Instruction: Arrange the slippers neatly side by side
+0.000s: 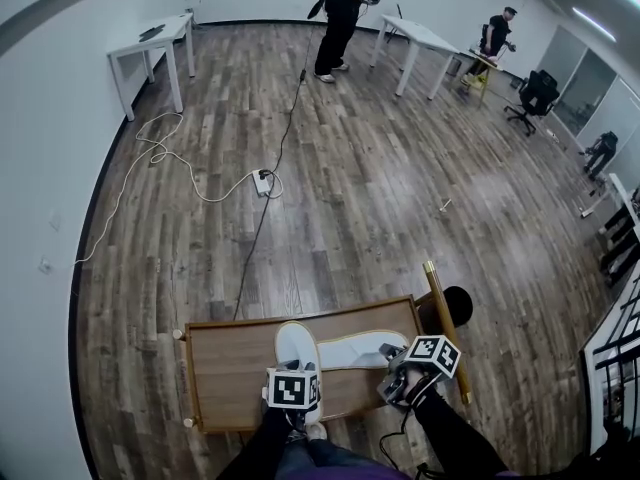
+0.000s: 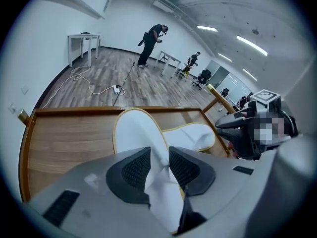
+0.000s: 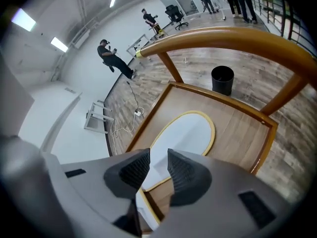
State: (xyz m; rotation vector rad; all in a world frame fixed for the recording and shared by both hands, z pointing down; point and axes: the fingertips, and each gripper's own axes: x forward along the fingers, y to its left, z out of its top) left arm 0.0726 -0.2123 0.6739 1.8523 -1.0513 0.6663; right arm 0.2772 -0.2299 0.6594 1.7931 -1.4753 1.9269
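Two white slippers with yellow trim lie on a low wooden table (image 1: 230, 363) with a raised rim. The left slipper (image 1: 297, 350) points away from me. The right slipper (image 1: 362, 349) lies crosswise, its toe against the first. My left gripper (image 1: 293, 396) is over the left slipper's heel end. In the left gripper view the jaws (image 2: 158, 152) stand apart with the slipper's (image 2: 136, 133) white upper between the pads. My right gripper (image 1: 412, 370) is over the other slipper's heel, and its jaws (image 3: 157, 158) stand apart above that slipper (image 3: 183, 138) with its heel edge between them.
A wooden rail (image 1: 443, 318) runs along the table's right side, with a black bin (image 1: 457, 303) on the floor behind it. A cable and power strip (image 1: 263, 181) lie on the wood floor. White tables (image 1: 160, 43) and people (image 1: 338, 18) stand far off.
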